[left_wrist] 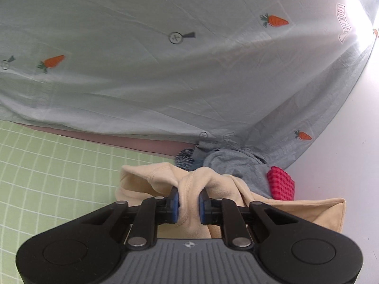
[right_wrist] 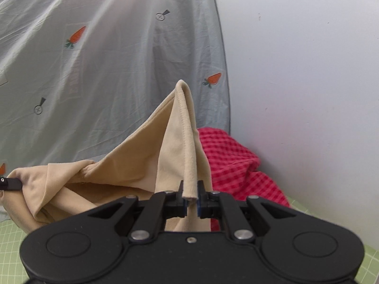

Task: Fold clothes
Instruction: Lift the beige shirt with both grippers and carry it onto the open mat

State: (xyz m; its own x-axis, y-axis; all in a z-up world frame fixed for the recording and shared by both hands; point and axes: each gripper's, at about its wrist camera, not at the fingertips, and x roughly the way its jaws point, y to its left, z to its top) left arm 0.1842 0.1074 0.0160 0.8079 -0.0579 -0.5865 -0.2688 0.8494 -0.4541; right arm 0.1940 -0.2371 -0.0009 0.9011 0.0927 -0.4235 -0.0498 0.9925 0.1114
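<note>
the left gripper (left_wrist: 188, 203) is pinching a bunched fold of the beige garment (left_wrist: 213, 184), its blue pads (left_wrist: 175, 204) pressing in on the cloth from both sides, while the right gripper (right_wrist: 191, 201) is clamping a stitched hem of the same beige garment (right_wrist: 132, 165), which is rising in a peak between its jaws. the garment is hanging stretched between the two grippers above a green checked sheet (left_wrist: 47, 165), in front of a pale blue carrot-print cloth (left_wrist: 142, 71). a red checked cloth (right_wrist: 227, 163) is lying just behind it by the white wall (right_wrist: 308, 71), with a grey garment (left_wrist: 236, 165) piled beside it.
</note>
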